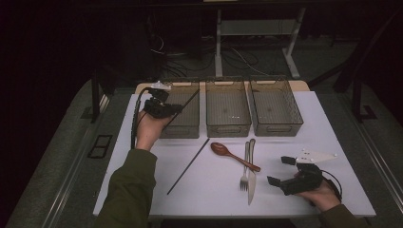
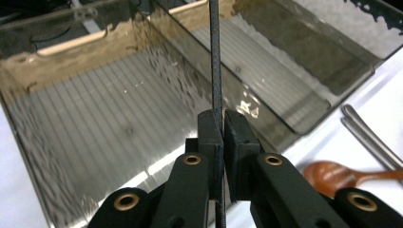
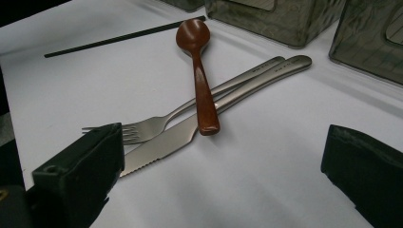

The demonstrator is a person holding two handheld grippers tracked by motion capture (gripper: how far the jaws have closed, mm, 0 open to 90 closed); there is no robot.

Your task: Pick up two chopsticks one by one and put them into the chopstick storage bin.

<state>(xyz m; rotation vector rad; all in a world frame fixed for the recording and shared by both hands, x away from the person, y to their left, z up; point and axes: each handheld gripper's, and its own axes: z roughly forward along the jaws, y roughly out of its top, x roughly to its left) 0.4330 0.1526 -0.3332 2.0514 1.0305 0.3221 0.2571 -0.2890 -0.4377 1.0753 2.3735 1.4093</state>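
The left gripper [image 2: 222, 124] rises from the bottom of the frame, its 2 black fingers [image 2: 209, 135] pressed together on a thin dark chopstick [image 2: 215, 61]. The chopstick runs straight up the middle of the frame and out past the top edge, with a short length showing below the fingers too. Behind it, filling the left and centre, sits a clear grey bin [image 2: 95, 123] with a ribbed floor. A second bin [image 2: 304, 52] lies in the upper right, side by side with the first. At lower right, on the white desk [image 2: 385, 90], a brown wooden spoon [image 2: 332, 173] lies beside 2 metal handles [image 2: 370, 135].
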